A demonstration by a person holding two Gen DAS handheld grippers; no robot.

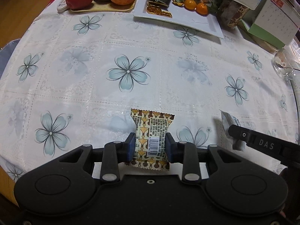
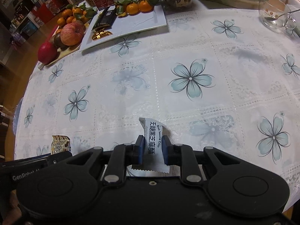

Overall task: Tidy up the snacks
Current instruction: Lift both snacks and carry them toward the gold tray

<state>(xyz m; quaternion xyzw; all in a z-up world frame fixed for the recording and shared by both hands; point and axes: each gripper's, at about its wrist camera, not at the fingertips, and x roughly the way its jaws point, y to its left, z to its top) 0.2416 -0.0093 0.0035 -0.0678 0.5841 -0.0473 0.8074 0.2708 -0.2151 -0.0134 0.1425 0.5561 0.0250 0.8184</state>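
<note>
Two snack packets are in play, one in each gripper. The left gripper [image 1: 150,146] pinches a brown-and-cream patterned packet [image 1: 151,140] across its middle, just above the near part of the flowered tablecloth [image 1: 127,73]. The right gripper [image 2: 152,150] pinches a white sesame crisp packet [image 2: 154,142] the same way, close beside the other. At the far edge sits one white rectangular plate [image 2: 142,21] carrying one dark wrapper, gold coins and mandarins, touching one tray [image 1: 105,9] with three large fruits. One glass cup [image 2: 273,11] stands far right. Between grippers and plate stretches bare cloth.
</note>
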